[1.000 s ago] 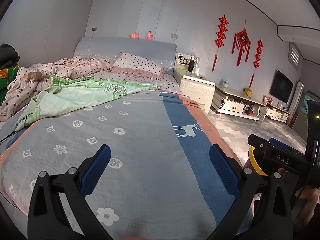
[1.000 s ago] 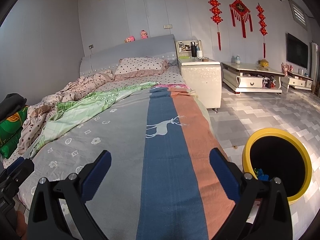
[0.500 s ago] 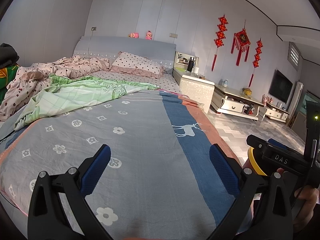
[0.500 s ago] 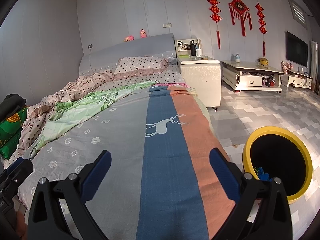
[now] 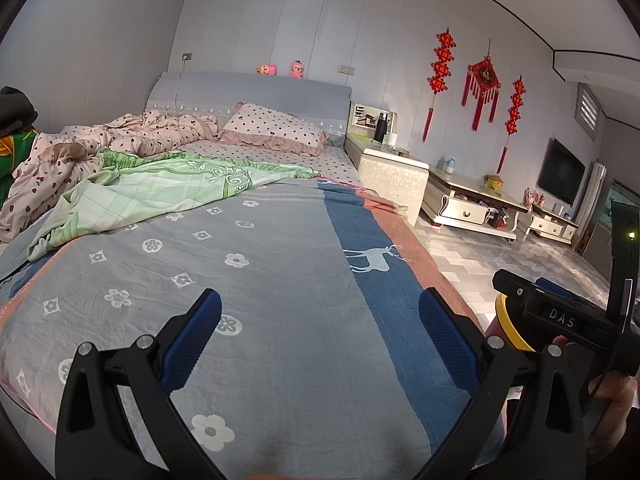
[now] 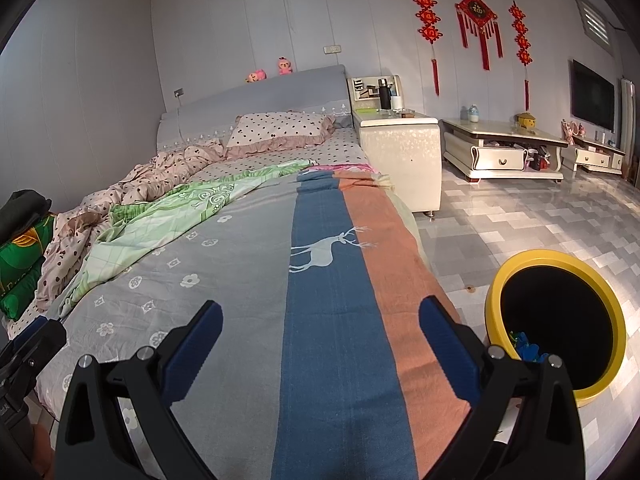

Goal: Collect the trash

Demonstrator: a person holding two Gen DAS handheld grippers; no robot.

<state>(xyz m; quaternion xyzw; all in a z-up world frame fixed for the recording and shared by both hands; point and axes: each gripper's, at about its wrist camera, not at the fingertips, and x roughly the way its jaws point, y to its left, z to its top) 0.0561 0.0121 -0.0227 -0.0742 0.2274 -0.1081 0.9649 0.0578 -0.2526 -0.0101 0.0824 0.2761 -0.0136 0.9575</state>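
A yellow-rimmed trash bin (image 6: 557,316) stands on the floor right of the bed's foot, with blue scraps (image 6: 525,347) at its bottom. In the left wrist view only a sliver of the bin (image 5: 507,328) shows behind the other gripper's body. My left gripper (image 5: 320,338) hovers open over the grey flowered part of the bedspread (image 5: 256,320), holding nothing. My right gripper (image 6: 320,340) is open too, above the blue stripe of the bedspread (image 6: 332,320), empty. I see no loose trash on the bed.
Crumpled pink quilt (image 5: 120,140), green sheet (image 5: 168,184) and dotted pillow (image 5: 276,128) lie toward the headboard. A white bedside cabinet (image 6: 400,148) and low TV stands (image 6: 504,152) line the wall. Tiled floor (image 6: 520,216) stretches right of the bed. A hand (image 5: 612,404) grips the right tool.
Both views have barely shifted; the grippers stay open and empty over the foot of the bed.
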